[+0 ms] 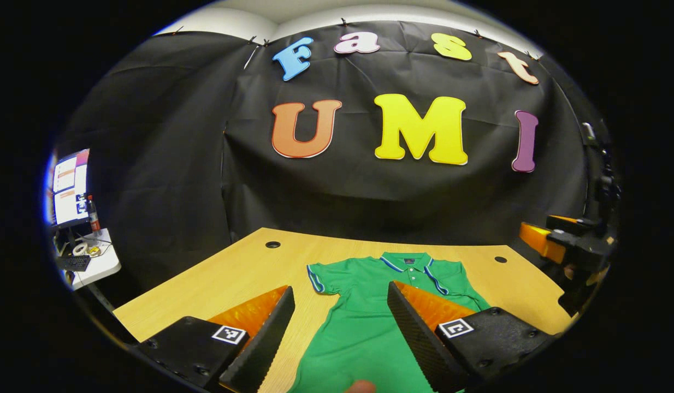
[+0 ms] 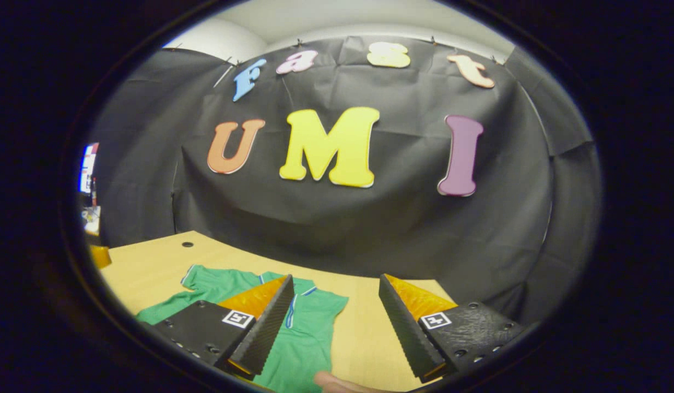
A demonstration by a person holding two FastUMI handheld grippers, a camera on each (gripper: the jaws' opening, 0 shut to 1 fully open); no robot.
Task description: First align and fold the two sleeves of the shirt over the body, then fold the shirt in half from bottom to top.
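Observation:
A green polo shirt [image 1: 359, 327] with a striped collar [image 1: 408, 263] lies flat on the wooden table [image 1: 233, 273], collar toward the far wall. One short sleeve [image 1: 321, 277] is spread out to the side; the other is partly hidden behind a finger. My left gripper [image 1: 340, 288] hovers open above the shirt's lower body, holding nothing. The right gripper [image 1: 566, 245] appears at the table's far right edge. In the right gripper view, the shirt [image 2: 309, 333] lies at the lower left, and my right gripper [image 2: 335, 278] stands open over the sleeve [image 2: 327, 305] and bare table beside it.
Two round cable holes [image 1: 272, 244] [image 1: 500, 259] mark the table's far corners. A monitor [image 1: 69, 188] and a small white side table [image 1: 94, 262] stand off to the left. A person's fingertip [image 1: 361, 386] shows at the bottom edge. The black cloth wall closes the back.

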